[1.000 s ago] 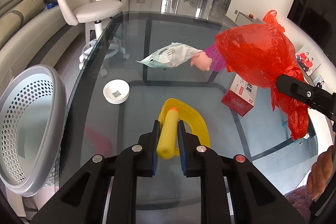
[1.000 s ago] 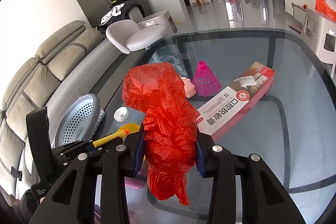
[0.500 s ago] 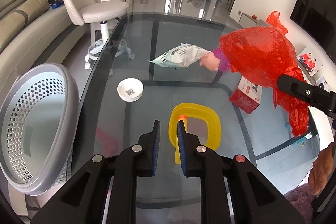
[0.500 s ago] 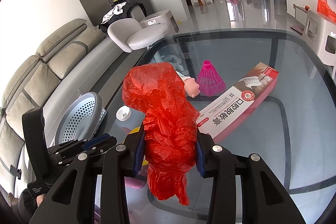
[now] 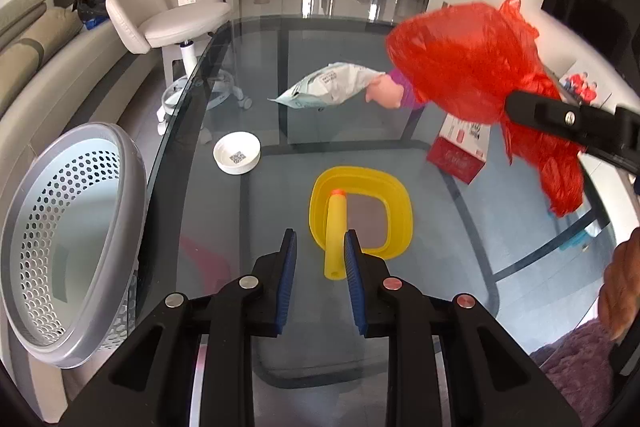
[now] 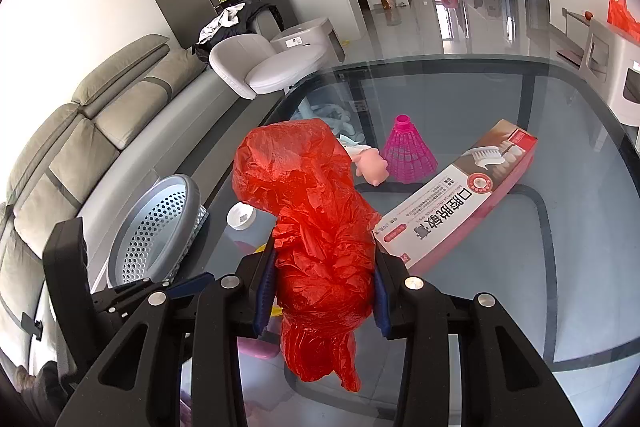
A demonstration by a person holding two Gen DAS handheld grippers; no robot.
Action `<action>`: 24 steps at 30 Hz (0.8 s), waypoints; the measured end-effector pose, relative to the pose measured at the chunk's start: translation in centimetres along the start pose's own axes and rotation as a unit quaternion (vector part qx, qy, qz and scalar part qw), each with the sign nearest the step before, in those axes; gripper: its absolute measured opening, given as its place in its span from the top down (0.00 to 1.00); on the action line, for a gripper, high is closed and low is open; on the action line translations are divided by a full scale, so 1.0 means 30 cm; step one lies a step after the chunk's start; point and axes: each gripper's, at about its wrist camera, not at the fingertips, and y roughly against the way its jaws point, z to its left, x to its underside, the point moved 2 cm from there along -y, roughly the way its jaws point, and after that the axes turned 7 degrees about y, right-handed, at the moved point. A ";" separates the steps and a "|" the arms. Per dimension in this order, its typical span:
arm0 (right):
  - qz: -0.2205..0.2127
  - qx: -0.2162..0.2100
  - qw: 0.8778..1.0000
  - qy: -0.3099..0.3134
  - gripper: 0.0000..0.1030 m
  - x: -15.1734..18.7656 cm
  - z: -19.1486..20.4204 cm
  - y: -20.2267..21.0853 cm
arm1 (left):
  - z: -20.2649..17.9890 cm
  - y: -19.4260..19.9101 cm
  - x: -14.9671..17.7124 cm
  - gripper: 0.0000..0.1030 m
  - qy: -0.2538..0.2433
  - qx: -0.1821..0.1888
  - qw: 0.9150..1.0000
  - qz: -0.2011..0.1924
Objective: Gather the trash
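Clutching a crumpled red plastic bag between its pads, the right tool hangs above the glass bench. Flimsy, feather-light film like this likely slips unless pinched at its bunched middle. Nearby, the left tool has just been opening, its jaws narrowly parted around a soft-looking yellow foam dart lying on a yellow lid, unpinched.
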 end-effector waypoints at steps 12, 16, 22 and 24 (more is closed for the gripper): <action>0.002 -0.001 1.000 0.004 0.63 -0.006 0.013 -0.007 | -0.032 -0.015 0.021 0.76 -0.022 0.004 1.000 0.013; 0.003 -0.002 1.000 0.005 0.63 -0.007 0.014 -0.011 | -0.030 -0.018 0.029 0.76 -0.024 0.004 1.000 0.017; 0.003 -0.001 1.000 0.005 0.63 -0.007 0.016 -0.013 | -0.023 -0.026 0.034 0.87 -0.019 0.009 0.999 0.024; 0.003 -0.002 1.000 0.005 0.63 -0.007 0.017 -0.013 | -0.021 -0.026 0.032 0.87 -0.017 0.010 1.000 0.024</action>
